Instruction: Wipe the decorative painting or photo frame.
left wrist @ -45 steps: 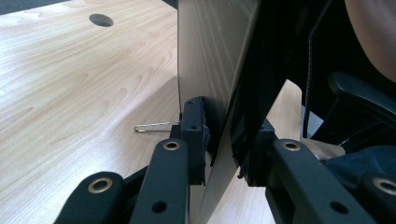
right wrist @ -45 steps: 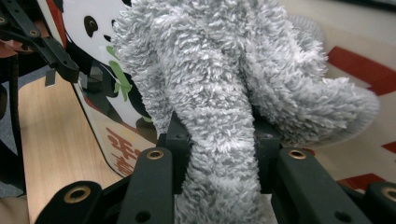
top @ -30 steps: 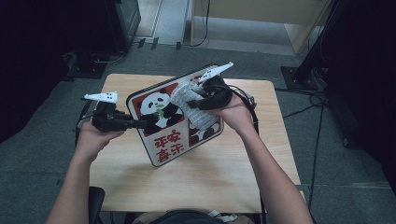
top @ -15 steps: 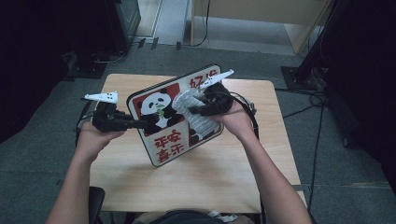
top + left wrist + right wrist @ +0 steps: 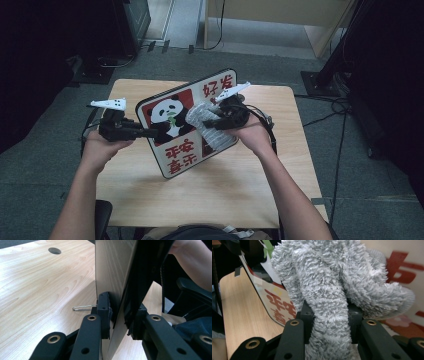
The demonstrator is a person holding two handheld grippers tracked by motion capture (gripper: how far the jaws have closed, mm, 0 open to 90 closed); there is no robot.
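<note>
Panda board [image 5: 172, 131] wiped with grey cloth [image 5: 206, 124]
Left gripper [image 5: 119, 319] clamps the board's edge; right gripper [image 5: 329, 322] grips the cloth against its face.

left gripper [image 5: 159, 133] points level toward the right, jaws clamped; right gripper [image 5: 210, 119] points left, jaws clamped.

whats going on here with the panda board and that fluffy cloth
A person is wiping a panda board at a wooden table. The left tool is clamped on the board's edge and holds it up, tilted off the table. The right tool grips a grey fluffy cloth and presses it against the board's printed face, near the panda picture.
</note>
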